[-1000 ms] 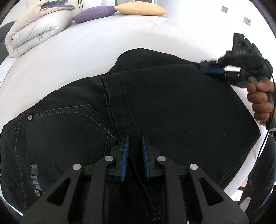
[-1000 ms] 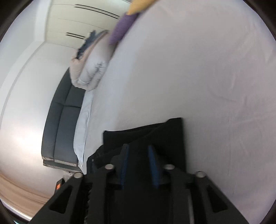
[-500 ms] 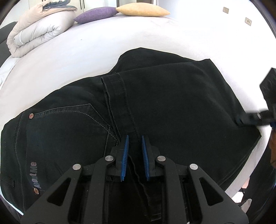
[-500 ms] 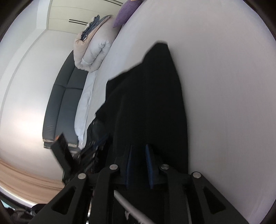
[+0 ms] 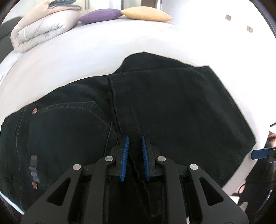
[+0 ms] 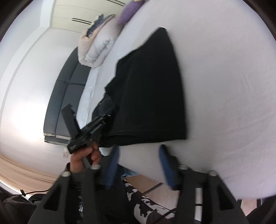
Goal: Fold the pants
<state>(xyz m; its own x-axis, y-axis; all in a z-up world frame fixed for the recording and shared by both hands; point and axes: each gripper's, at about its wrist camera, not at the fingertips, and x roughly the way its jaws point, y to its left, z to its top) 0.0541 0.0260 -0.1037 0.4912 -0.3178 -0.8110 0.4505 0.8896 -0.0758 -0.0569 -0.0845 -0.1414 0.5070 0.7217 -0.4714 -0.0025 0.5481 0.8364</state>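
Black jeans lie folded on the white bed, legs doubled over the seat with its back pocket. My left gripper is shut on the jeans' near edge by the centre seam. My right gripper is open and empty, just off the folded end of the jeans, above the bed's edge. One of its blue pads shows at the far right of the left wrist view. The left gripper and its hand show in the right wrist view.
A rolled duvet, a purple pillow and a yellow pillow sit at the far end of the bed. A dark sofa stands beside the bed. The bed's front edge and wooden floor lie below.
My right gripper has laid the leg end down, let go, opened, and drawn back off the jeans toward the bed's edge. My left gripper has stayed clamped in place.
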